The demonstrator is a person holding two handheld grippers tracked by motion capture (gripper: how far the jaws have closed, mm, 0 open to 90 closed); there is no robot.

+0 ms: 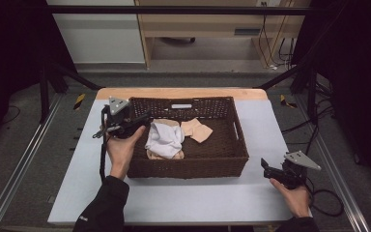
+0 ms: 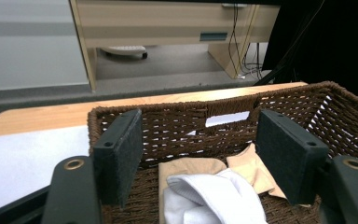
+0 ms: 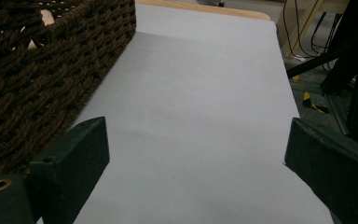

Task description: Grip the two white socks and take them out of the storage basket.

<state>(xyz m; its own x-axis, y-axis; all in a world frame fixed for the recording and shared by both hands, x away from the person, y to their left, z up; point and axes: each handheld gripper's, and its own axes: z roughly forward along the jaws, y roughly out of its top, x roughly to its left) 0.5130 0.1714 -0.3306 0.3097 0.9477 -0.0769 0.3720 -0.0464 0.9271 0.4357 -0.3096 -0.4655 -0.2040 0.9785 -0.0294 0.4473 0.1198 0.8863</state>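
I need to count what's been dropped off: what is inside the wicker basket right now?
Inside the wicker basket lie a white cloth and tan cloths, one partly beneath the white. Anything under the white cloth is covered.

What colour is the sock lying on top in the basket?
White; the sock shows best in the left gripper view, atop beige ones.

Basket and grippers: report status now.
Left gripper open over the basket's left end, fingers empty. Right gripper open, parked on the table. White cloth on beige pieces inside. Nothing in the way.
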